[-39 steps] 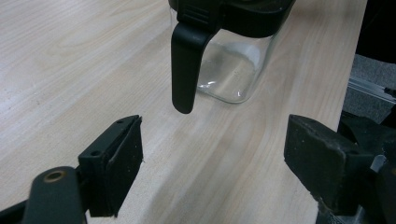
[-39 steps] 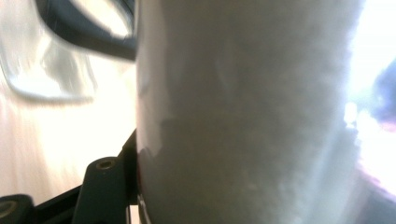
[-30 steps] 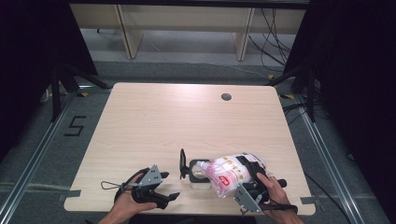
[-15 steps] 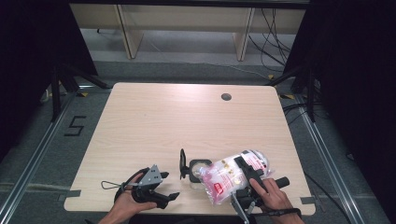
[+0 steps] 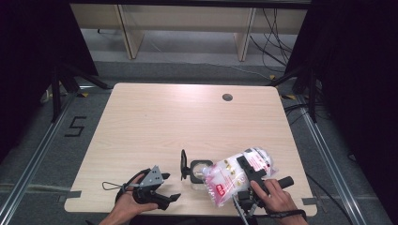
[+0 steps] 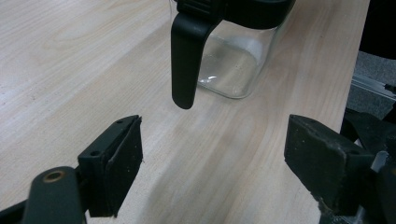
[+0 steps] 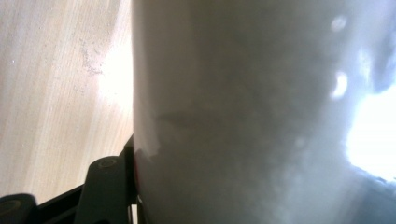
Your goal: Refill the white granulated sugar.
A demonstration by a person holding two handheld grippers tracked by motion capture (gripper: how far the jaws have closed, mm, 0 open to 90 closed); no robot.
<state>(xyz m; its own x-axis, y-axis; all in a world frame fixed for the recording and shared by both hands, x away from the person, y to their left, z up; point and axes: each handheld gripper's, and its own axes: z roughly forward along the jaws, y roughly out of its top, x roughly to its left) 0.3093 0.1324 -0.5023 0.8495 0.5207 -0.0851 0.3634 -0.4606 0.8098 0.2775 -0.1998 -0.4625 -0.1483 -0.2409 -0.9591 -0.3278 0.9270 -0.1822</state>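
From the high view, the right gripper [image 5: 248,180] has its jaws clamped across a clear bag [image 5: 237,174] of small pale pieces with a red and white label. The bag lies tipped over a glass jar [image 5: 197,169] near the front edge of the table [image 5: 187,117]. Its long axis runs slantwise, from the low front end up toward the far right, and its left end rests over the jar's mouth. I judge the pouring is set up but hardly begun: the bag looks full, the jar nearly empty. The jar's black lid [image 5: 184,165] stands open on its left. The left gripper [image 5: 162,196] rests well to the left, touching neither.

In the left gripper view, its jaws stand wide apart with bare wood between them. The jar [image 6: 236,65] sits just ahead, its black handle [image 6: 187,60] hanging toward the camera; nothing shows inside.

In the right gripper view, the bag [image 7: 261,112] presses close and blurred against the lens, one black jaw at its left flank. Filling and closing remain.
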